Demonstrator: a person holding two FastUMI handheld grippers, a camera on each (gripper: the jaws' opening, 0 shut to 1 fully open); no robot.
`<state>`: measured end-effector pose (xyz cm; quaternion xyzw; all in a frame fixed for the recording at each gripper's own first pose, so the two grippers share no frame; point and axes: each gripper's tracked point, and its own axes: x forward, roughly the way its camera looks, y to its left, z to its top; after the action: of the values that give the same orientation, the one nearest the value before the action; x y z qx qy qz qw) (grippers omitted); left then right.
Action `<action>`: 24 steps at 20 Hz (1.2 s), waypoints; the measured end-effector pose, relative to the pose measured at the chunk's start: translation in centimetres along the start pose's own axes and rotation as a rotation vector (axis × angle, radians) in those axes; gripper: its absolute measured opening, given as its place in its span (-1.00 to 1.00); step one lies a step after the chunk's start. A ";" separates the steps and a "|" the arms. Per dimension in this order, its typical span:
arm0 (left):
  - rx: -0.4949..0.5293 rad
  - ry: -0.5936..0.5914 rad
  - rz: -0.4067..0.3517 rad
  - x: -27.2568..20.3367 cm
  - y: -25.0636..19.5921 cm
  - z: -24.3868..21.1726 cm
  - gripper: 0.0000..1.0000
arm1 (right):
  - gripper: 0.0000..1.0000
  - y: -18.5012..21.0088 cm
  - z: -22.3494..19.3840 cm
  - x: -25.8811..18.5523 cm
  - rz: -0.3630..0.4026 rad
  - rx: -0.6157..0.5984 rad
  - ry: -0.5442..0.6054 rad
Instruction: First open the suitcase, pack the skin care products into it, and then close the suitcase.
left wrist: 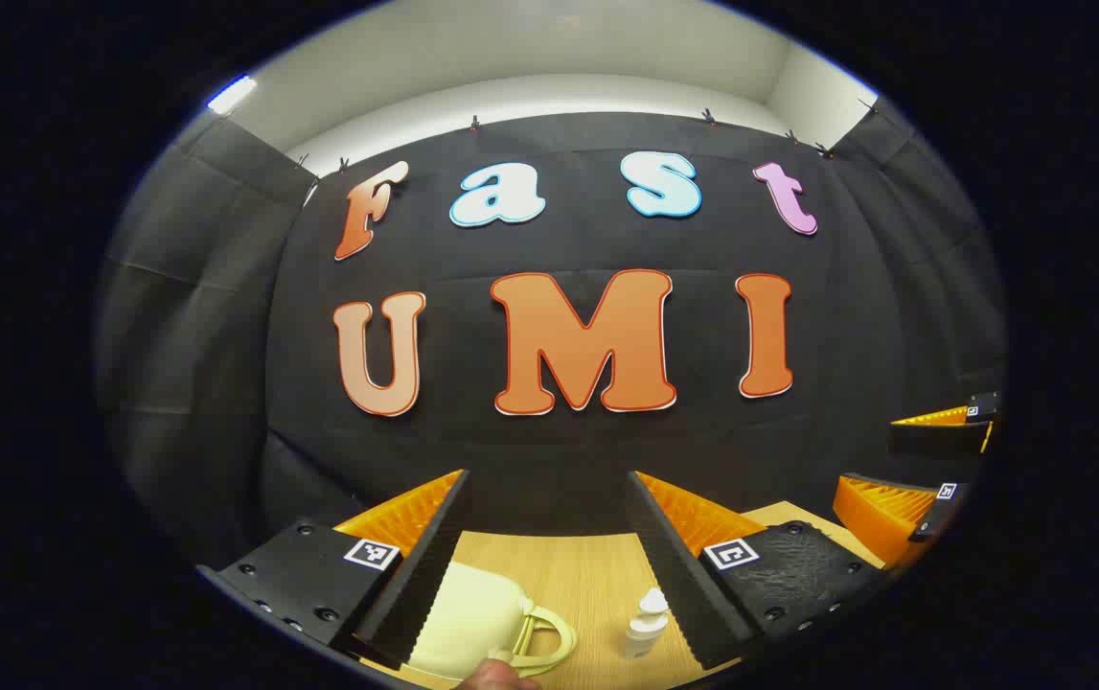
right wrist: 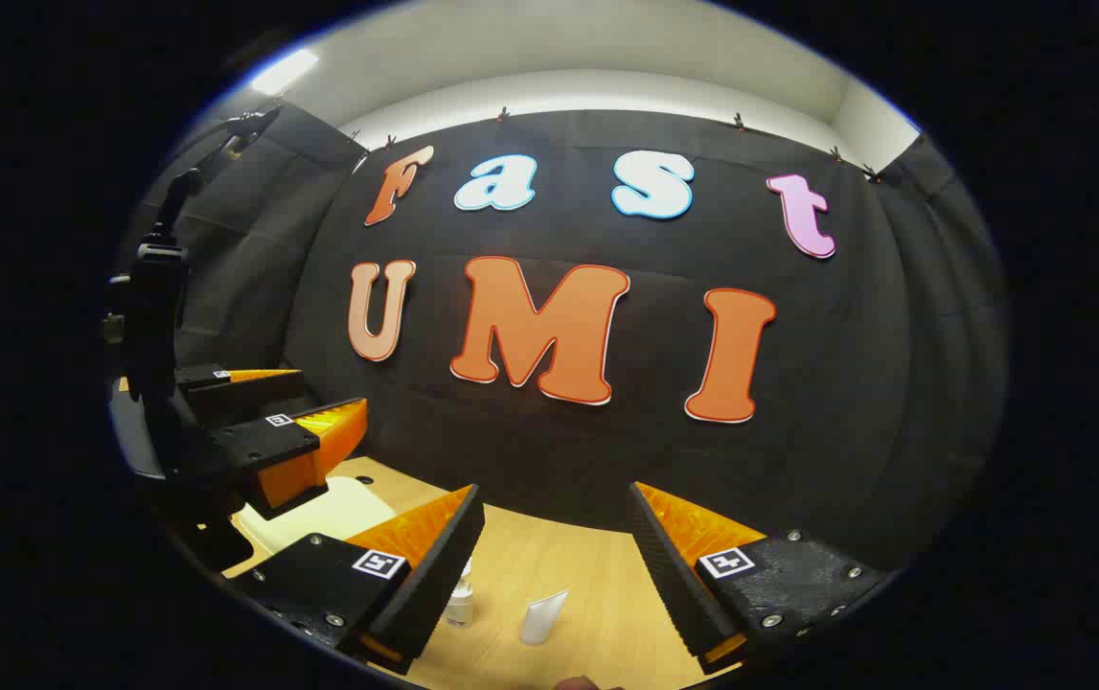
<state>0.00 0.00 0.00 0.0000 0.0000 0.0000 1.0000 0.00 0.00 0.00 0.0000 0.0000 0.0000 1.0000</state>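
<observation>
A pale yellow suitcase (left wrist: pixel 468 623) lies shut on the wooden table (left wrist: pixel 578 575), its handle (left wrist: pixel 549 640) pointing right. A white pump bottle (left wrist: pixel 647 623) stands just right of the handle. My left gripper (left wrist: pixel 547 476) hovers open above both, holding nothing. The right gripper view shows the suitcase (right wrist: pixel 319 513) at lower left, a small clear bottle (right wrist: pixel 460 604) and a white tube (right wrist: pixel 544 615) on the table. My right gripper (right wrist: pixel 554 489) is open and empty above them. The left gripper (right wrist: pixel 329 395) hangs over the suitcase, and the right gripper (left wrist: pixel 870 450) shows at the far right, open.
The black cloth wall (left wrist: pixel 549 450) rises directly behind the table's far edge. A black stand (right wrist: pixel 151 316) stands at the left side of the booth. Part of a hand (left wrist: pixel 496 676) shows at the bottom edge near the suitcase handle.
</observation>
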 end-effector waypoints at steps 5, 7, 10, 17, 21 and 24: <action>0.030 -0.028 0.000 0.8 0.2 0.2 0.99 | 0.92 0.3 0.3 1.3 -0.009 -0.003 -0.003; 0.044 -0.027 -0.013 1.5 0.8 0.3 0.99 | 0.92 0.5 0.3 1.8 -0.026 0.004 0.002; 0.044 -0.026 -0.026 2.3 2.3 0.3 0.99 | 0.92 1.0 0.4 2.4 -0.069 0.010 0.013; 0.076 -0.016 -0.036 4.1 5.1 -0.7 0.99 | 0.92 3.2 0.9 3.6 -0.095 0.019 0.015; 0.102 -0.014 -0.053 4.7 5.4 -1.5 0.99 | 0.92 2.8 1.0 4.2 -0.119 0.019 0.016; 0.144 0.001 -0.092 4.8 5.0 -2.3 0.99 | 0.92 2.3 1.0 4.5 -0.141 0.025 0.011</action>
<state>4.84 5.00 -2.33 0.0717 0.0005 -0.0459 0.9964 4.52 2.27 1.03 0.0123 0.0057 -0.0703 0.9974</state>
